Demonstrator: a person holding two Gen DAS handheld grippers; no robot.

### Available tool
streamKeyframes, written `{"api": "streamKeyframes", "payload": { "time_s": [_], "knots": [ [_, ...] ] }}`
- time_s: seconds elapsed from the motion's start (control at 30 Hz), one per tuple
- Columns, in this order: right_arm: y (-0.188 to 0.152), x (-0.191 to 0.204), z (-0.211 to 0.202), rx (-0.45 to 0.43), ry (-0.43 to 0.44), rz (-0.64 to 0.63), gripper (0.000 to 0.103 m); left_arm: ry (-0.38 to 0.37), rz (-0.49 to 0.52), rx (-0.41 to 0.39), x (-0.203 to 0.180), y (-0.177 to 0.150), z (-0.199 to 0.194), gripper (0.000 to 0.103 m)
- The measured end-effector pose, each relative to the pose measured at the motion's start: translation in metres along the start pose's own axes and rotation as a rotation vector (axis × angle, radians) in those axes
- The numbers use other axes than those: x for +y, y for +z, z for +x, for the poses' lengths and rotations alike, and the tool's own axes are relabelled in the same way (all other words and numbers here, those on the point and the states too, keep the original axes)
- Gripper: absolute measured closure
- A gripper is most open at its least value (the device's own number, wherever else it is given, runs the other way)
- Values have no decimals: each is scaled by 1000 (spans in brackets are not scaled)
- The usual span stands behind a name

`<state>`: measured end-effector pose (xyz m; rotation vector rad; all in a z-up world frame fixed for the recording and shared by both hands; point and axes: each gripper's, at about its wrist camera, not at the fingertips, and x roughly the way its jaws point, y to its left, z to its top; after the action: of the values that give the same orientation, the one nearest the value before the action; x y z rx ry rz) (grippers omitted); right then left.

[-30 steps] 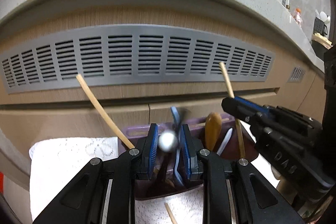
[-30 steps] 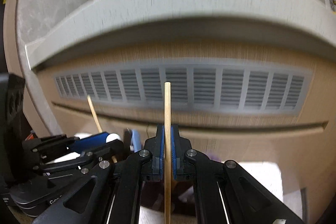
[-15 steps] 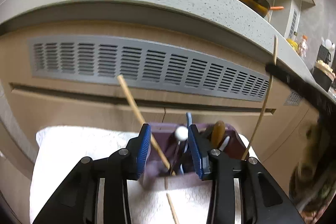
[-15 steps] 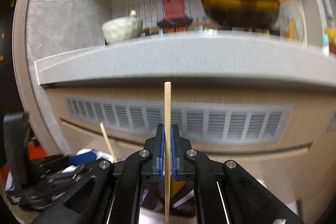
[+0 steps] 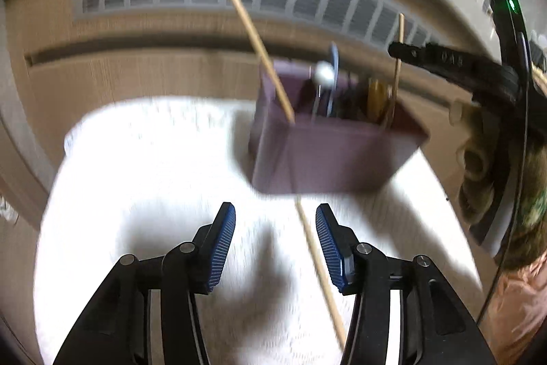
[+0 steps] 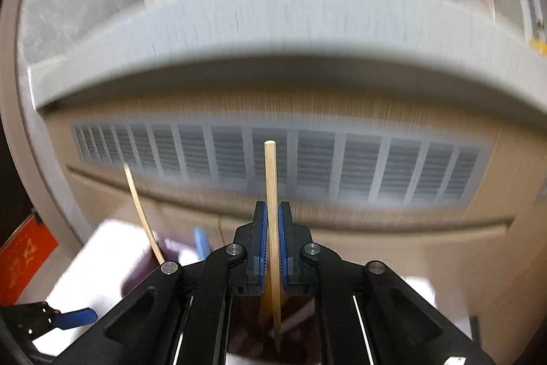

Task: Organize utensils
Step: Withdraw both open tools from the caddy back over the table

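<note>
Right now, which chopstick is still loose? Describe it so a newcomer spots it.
Find the white towel below the grey vent; a purple holder stands on it. The loose chopstick lies flat on the towel in front of the holder, while the others stand upright.

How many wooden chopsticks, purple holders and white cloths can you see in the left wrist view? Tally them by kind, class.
Wooden chopsticks: 3
Purple holder: 1
White cloth: 1
Total: 5
</note>
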<state>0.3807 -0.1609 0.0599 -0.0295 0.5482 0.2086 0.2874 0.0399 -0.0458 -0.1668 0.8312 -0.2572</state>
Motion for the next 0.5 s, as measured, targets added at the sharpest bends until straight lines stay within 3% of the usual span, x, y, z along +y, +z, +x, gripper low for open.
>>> {"api": "streamKeyframes", "payload": {
  "time_s": [0.1, 0.27, 0.4, 0.5],
  "knots": [
    [-16, -9, 6, 88, 20, 31, 89, -10, 4, 52, -5, -14, 6, 53],
    [-45, -14, -37, 60, -45, -13, 44, -13, 13, 125, -20, -28, 14, 53],
    [-80, -16, -73, 96, -68, -58, 44, -20, 23, 177, -38, -36, 25, 53],
    [-109, -21, -96, 149, -78, -64, 34, -16, 44, 196, -51, -39, 30, 53]
  ]
}}
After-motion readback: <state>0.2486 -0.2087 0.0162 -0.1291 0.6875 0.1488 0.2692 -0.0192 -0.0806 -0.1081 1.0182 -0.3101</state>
